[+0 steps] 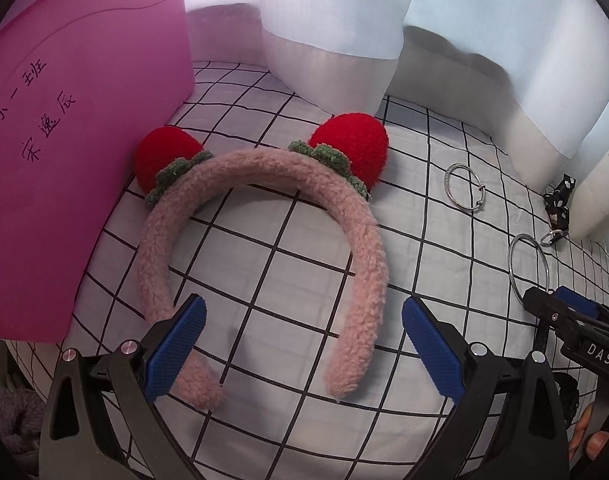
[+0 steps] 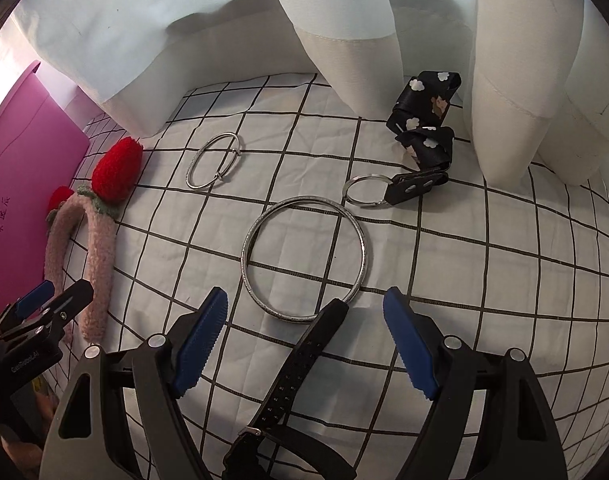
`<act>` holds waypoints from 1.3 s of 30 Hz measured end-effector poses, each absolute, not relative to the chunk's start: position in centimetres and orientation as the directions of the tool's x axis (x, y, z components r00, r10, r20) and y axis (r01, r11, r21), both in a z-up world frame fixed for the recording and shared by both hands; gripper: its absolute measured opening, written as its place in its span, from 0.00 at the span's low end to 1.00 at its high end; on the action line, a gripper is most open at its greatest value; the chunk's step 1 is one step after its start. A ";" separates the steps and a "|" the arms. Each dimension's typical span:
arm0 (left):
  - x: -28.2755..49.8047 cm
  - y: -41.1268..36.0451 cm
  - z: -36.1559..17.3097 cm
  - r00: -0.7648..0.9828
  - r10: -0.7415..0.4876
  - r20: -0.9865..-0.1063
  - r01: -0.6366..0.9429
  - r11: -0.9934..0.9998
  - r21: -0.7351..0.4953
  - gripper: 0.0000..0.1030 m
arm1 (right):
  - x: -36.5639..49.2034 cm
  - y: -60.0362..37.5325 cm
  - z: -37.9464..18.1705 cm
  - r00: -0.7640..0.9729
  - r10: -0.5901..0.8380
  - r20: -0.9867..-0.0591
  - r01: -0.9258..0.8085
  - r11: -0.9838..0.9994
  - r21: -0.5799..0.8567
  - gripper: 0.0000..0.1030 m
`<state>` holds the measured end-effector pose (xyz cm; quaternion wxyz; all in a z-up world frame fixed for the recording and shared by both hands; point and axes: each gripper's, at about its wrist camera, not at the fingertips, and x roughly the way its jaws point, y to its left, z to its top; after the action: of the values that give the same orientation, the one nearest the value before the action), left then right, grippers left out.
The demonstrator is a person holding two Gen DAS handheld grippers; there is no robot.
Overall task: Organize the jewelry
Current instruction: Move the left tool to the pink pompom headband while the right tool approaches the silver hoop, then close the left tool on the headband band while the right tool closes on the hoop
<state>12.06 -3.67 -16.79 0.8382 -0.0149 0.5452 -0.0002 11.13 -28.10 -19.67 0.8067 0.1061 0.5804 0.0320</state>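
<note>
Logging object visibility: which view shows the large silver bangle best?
The right wrist view: the large silver bangle lies whole and central, a black strap's tip over its near rim. The left wrist view shows it small, at the right edge.

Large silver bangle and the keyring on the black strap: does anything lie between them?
No. In the right wrist view, only bare checked cloth separates the large bangle from the keyring.
</note>
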 end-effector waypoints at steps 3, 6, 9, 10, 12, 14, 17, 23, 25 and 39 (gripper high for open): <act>12.4 -3.8 -17.2 0.402 -0.014 -0.915 -0.017 1.000 -0.023 0.94 | 11.6 -27.7 -19.8 0.328 0.153 -0.932 0.062 0.981 0.183 0.74; 12.8 -4.1 -17.6 0.397 -0.010 -0.918 -0.017 1.000 -0.018 0.94 | 12.1 -27.3 -19.9 0.325 0.123 -0.938 0.054 0.988 0.148 0.74; 13.1 -4.5 -18.0 0.393 -0.001 -0.920 -0.011 1.000 -0.006 0.94 | 12.5 -26.7 -20.2 0.322 0.085 -0.943 0.045 0.993 0.105 0.74; 13.4 -4.6 -18.2 0.392 0.002 -0.920 -0.009 1.000 -0.002 0.94 | 12.6 -26.5 -20.2 0.317 0.072 -0.946 0.042 0.995 0.090 0.74; 13.5 -4.8 -18.4 0.390 0.008 -0.921 -0.007 1.000 0.006 0.94 | 13.0 -25.9 -20.5 0.308 0.051 -0.950 0.039 0.997 0.066 0.75; 13.7 -4.9 -18.7 0.385 0.010 -0.923 -0.005 1.000 0.009 0.94 | 13.5 -25.1 -20.8 0.291 0.036 -0.956 0.026 0.999 0.045 0.77; 14.0 -5.0 -19.0 0.381 0.010 -0.924 -0.005 1.000 0.008 0.94 | 14.1 -24.4 -21.1 0.272 0.021 -0.962 0.012 1.000 0.025 0.81; 14.8 -5.1 -19.7 0.369 0.013 -0.929 -0.006 1.000 0.012 0.94 | 15.4 -24.9 -21.9 0.238 0.027 -0.971 0.040 0.999 0.037 0.92; 14.9 -4.8 -19.9 0.366 0.011 -0.931 -0.004 1.000 0.010 0.95 | 15.4 -25.1 -21.8 0.235 0.026 -0.972 0.029 0.999 0.033 0.92; 14.4 -4.6 -20.8 0.394 0.003 -0.919 -0.005 1.000 0.001 0.95 | 14.4 -25.4 -21.2 0.252 0.035 -0.967 -0.005 0.999 0.035 0.92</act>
<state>14.36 -4.62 -20.80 0.8349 -0.0009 0.5503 0.0022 14.43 -25.38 -21.20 0.7911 0.0124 0.6114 0.0126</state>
